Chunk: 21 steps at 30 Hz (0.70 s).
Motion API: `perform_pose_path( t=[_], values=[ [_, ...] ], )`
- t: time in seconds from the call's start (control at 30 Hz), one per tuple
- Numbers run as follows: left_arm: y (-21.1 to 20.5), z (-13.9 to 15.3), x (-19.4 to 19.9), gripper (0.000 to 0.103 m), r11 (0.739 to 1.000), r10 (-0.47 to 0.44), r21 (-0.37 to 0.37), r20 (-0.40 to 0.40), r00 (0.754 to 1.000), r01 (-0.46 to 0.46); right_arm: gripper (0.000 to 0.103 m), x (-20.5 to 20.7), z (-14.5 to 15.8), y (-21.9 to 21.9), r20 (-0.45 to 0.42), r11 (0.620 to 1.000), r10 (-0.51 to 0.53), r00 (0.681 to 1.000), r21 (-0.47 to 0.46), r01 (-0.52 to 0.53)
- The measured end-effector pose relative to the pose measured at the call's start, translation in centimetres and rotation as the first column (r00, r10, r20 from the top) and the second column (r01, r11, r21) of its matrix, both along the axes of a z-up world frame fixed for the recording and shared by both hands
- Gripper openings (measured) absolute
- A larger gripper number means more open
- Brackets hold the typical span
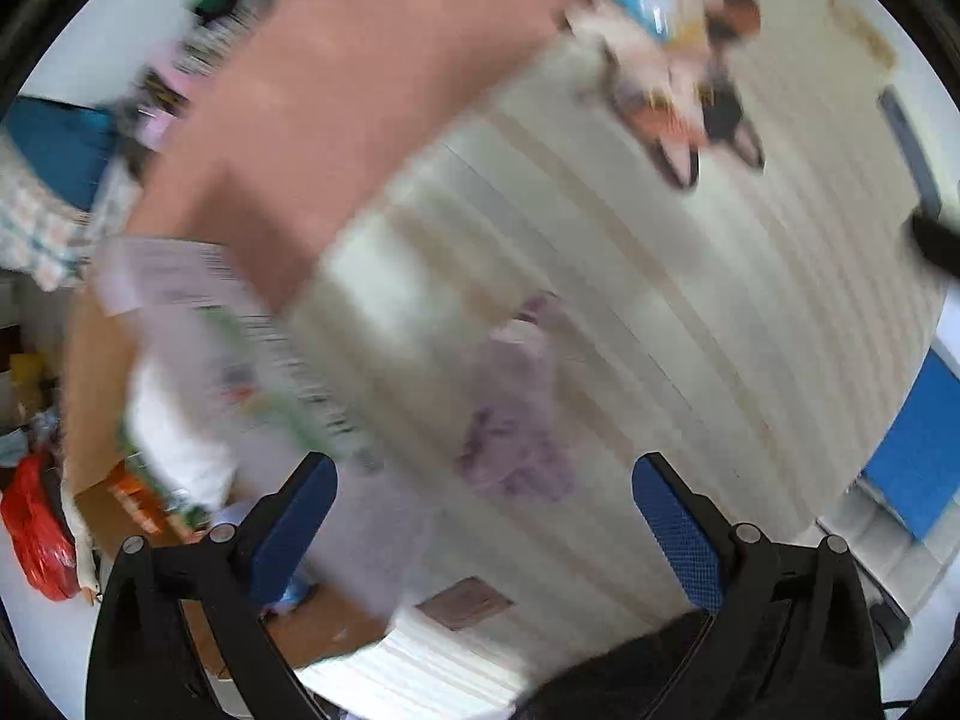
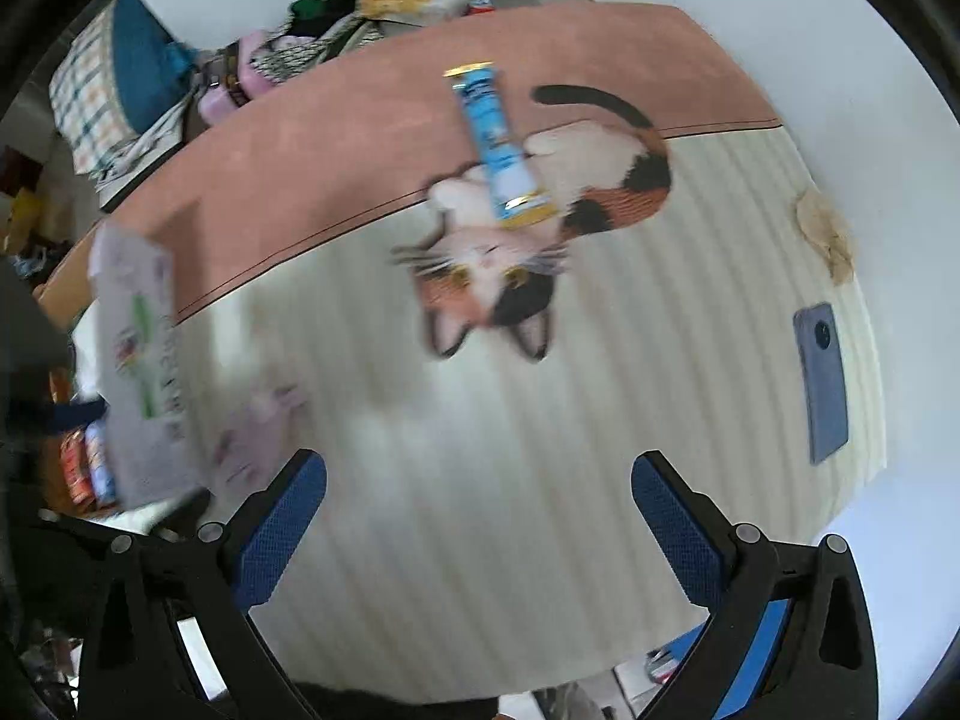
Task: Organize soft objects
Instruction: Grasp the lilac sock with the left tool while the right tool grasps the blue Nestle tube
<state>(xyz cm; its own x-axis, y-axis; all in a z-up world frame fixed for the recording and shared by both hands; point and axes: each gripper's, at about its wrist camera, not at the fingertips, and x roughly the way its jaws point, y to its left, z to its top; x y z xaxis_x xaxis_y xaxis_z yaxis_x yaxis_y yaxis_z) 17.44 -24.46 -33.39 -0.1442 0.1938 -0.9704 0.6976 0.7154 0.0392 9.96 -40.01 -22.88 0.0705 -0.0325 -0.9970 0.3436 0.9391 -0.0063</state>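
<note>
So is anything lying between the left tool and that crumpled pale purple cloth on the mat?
Nothing visible. The left tool is open, and the crumpled pale purple cloth lies just ahead of its fingers on the striped cream mat, though the picture is blurred.

1. Lilac soft object [image 1: 516, 414], crumpled and blurred, is seen lying on the striped mat at 6 o'clock of the left wrist view.
2. The same object [image 2: 255, 432] is seen at 8 o'clock of the right wrist view.
</note>
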Motion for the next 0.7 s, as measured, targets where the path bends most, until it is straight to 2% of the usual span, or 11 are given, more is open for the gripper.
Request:
perform_pose_path(
  t=[0.1,0.2,0.27,0.3,0.33,0.37,0.4,0.43,0.47,0.57,0.7],
  values=[
    [-1.2,-4.7,0.0,0.101,0.998,0.012,0.063,-0.123,0.992,-0.005,0.103,2.1,-1.5,-2.8,-0.016,1.000,-0.008,1.000,0.011,0.009],
    [-1.2,-8.6,0.0,0.101,0.991,0.067,0.130,-0.203,0.977,-0.041,0.103,4.8,-3.3,-4.9,-0.031,1.000,0.000,1.000,0.019,0.001],
    [-0.9,-10.1,0.2,0.095,0.985,0.116,0.150,-0.232,0.966,-0.082,0.103,6.6,-4.5,-5.8,-0.047,0.999,0.010,0.999,0.032,-0.008],
    [-0.7,-10.5,0.4,0.087,0.981,0.142,0.159,-0.228,0.963,-0.107,0.103,7.8,-5.2,-6.3,-0.054,0.999,0.018,0.998,0.040,-0.016],
    [-0.4,-10.8,0.6,0.073,0.978,0.168,0.159,-0.227,0.959,-0.133,0.103,9.1,-5.8,-6.7,-0.058,0.999,0.030,0.998,0.045,-0.027],
    [-0.3,-10.8,0.7,0.072,0.976,0.186,0.157,-0.233,0.955,-0.152,0.103,10.0,-6.4,-6.9,-0.062,0.998,0.035,0.997,0.046,-0.033],
    [-0.3,-10.7,0.9,0.064,0.973,0.203,0.155,-0.232,0.951,-0.170,0.103,11.3,-7.0,-7.3,-0.068,0.998,0.042,0.997,0.049,-0.039],
    [-0.4,-10.4,1.0,0.048,0.973,0.207,0.148,-0.223,0.953,-0.177,0.103,12.7,-7.8,-7.7,-0.074,0.998,0.048,0.996,0.054,-0.044],
    [-0.4,-10.1,1.2,0.037,0.973,0.209,0.141,-0.214,0.954,-0.181,0.103,13.6,-8.3,-7.8,-0.077,0.997,0.050,0.996,0.054,-0.046],
    [-1.0,-8.9,2.5,0.036,0.973,0.221,0.109,-0.160,0.962,-0.205,0.103,17.8,-10.4,-8.4,-0.088,0.997,0.063,0.994,0.055,-0.059],
    [-1.2,-8.4,4.9,0.036,0.953,0.300,0.079,-0.140,0.944,-0.291,0.086,22.1,-13.9,-9.0,-0.145,0.998,0.055,0.988,0.032,-0.051]
  ],
)
